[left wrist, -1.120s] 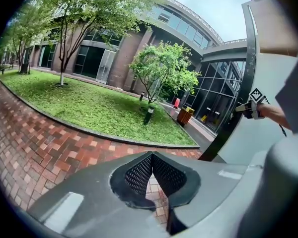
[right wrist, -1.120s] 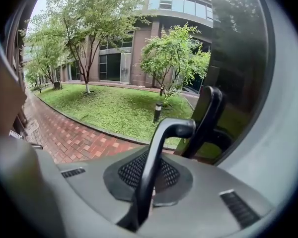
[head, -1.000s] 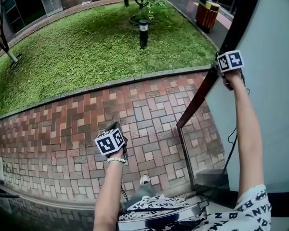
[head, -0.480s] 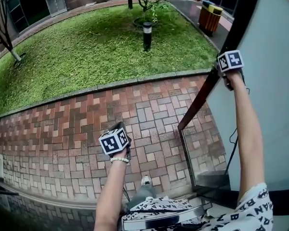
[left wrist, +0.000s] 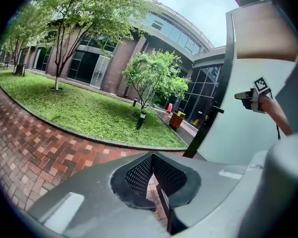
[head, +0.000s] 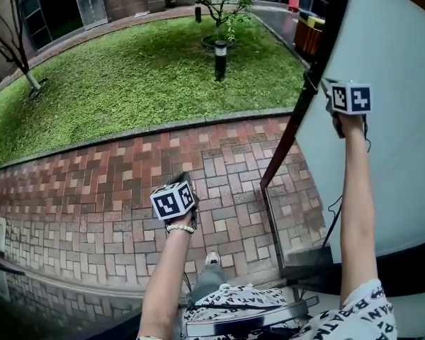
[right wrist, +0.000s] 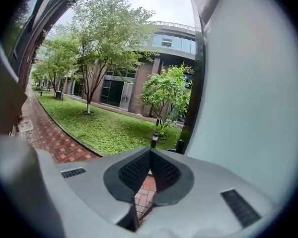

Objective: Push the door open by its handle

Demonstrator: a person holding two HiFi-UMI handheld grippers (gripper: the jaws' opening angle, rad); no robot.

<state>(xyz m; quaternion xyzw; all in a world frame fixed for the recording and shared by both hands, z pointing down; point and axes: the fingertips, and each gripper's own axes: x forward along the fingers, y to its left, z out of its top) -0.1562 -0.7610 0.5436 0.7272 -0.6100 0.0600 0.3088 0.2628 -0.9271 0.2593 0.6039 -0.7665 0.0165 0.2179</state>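
The right gripper [right wrist: 150,151] has its two grey jaws closed, tips meeting, and nothing is between them. The person holds it high on a straight arm, in front of the pale frosted door panel [head: 389,140], near the panel's left edge. Along that edge runs the dark door frame [head: 322,48], and the small dark door handle [left wrist: 216,109] sticks out from it. The gripper is near the handle, but I cannot tell if it touches. The left gripper [left wrist: 152,155] is closed and empty too, held low over the red brick paving [head: 92,190]. Past the paving's far edge lies the green lawn [head: 127,83] with a black post lamp [head: 220,59]. An orange waste bin [head: 308,35] stands near the lawn's far right corner
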